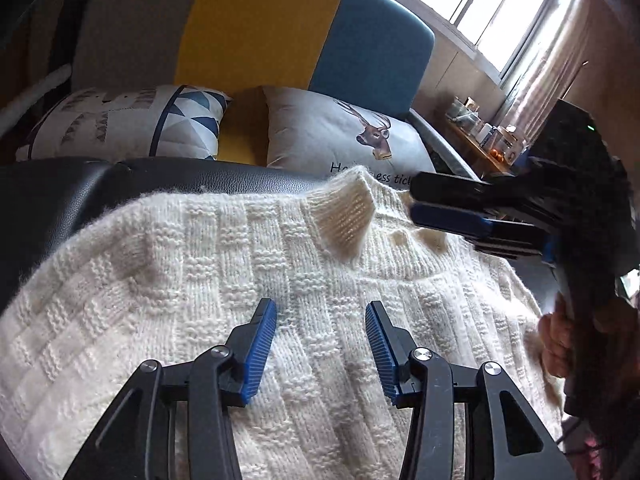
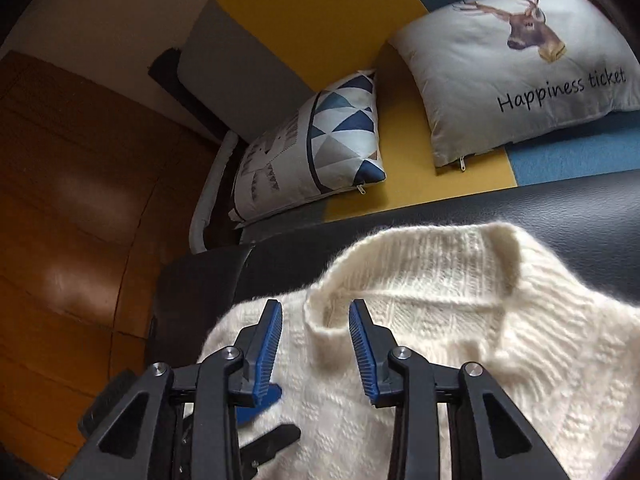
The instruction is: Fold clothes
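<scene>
The cream sweater (image 1: pixel 256 280) lies spread on the black bench (image 1: pixel 80 200), with no finished fold visible, so most of the folding looks left. The left gripper (image 1: pixel 320 328) hovers over its body, fingers spread and empty. Farther off, the right gripper (image 2: pixel 316 332) straddles the collar (image 2: pixel 420 264) edge, fingers apart, not pinching.

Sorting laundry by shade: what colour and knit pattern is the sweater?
Cream-white sweater, knitted in a basket-weave block pattern; clearest in the left wrist view.

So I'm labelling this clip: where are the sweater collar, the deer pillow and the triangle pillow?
sweater collar (image 2: pixel 432 264), right wrist view, ribbed back band.
deer pillow (image 2: pixel 480 72), right wrist view, plain front.
triangle pillow (image 2: pixel 340 128), right wrist view, patterned front.
</scene>
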